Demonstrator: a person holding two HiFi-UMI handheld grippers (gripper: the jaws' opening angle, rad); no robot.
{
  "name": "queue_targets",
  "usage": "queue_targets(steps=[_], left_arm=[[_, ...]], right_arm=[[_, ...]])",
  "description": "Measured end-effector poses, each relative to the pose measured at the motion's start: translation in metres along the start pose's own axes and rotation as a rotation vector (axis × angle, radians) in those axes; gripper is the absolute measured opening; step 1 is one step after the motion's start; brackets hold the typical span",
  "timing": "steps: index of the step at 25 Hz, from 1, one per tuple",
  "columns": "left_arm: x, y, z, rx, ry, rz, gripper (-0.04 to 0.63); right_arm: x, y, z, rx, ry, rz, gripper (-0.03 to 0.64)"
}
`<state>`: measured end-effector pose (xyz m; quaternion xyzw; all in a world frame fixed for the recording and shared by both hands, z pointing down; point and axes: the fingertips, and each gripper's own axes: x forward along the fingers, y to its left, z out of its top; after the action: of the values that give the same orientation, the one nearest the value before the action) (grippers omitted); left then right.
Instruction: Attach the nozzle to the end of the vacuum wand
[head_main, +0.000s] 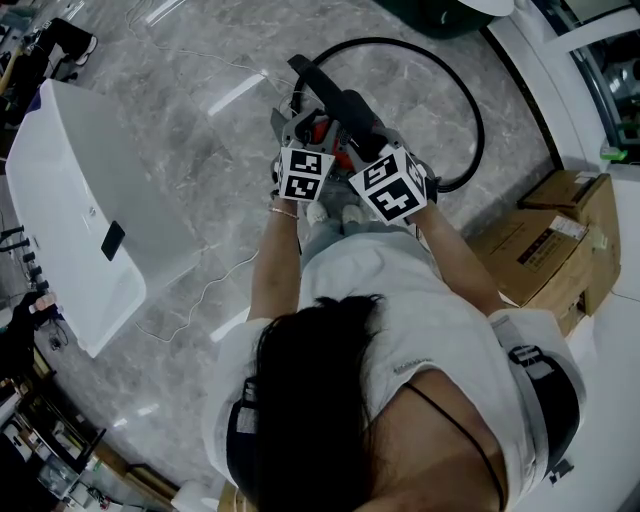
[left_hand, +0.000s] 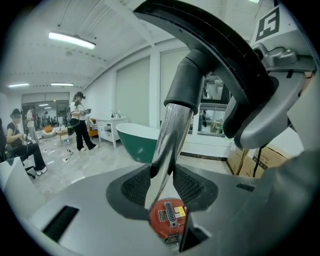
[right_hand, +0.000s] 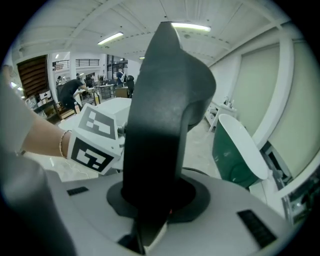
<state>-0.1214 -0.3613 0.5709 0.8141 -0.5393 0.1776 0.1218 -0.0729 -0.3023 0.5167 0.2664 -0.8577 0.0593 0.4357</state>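
A chrome wand tube (left_hand: 167, 145) runs up between the pads of my left gripper (left_hand: 162, 187), which is shut on it. A black cuff (left_hand: 190, 82) caps the tube's top and bends into a curved black handle (left_hand: 225, 42). That handle (right_hand: 160, 115) fills the right gripper view, where my right gripper (right_hand: 150, 200) is shut on it. A red round part with a label (left_hand: 168, 216) shows below the tube. In the head view both grippers, left (head_main: 310, 130) and right (head_main: 375, 150), are held close together in front of the person around the black handle (head_main: 345, 105).
A black hose (head_main: 470, 110) loops over the grey marble floor. A white bathtub (head_main: 80, 220) stands at the left, cardboard boxes (head_main: 545, 245) at the right. A green bathtub (left_hand: 137, 142) is ahead, and people (left_hand: 80, 120) stand far off. A thin cable (head_main: 200, 295) lies on the floor.
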Motion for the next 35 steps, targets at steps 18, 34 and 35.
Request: queue_targets(steps=[18, 34, 35], left_arm=[[0.008, -0.007, 0.003, 0.097, 0.040, -0.102, 0.137], [0.010, -0.004, 0.006, 0.065, 0.023, -0.087, 0.137], [0.010, -0.004, 0.007, 0.058, 0.022, -0.085, 0.137]], right_arm=[[0.014, -0.003, -0.006, -0.043, 0.046, -0.051, 0.086], [0.022, 0.007, 0.001, 0.016, 0.001, 0.038, 0.094], [0.021, 0.006, 0.001, 0.017, -0.002, 0.039, 0.094]])
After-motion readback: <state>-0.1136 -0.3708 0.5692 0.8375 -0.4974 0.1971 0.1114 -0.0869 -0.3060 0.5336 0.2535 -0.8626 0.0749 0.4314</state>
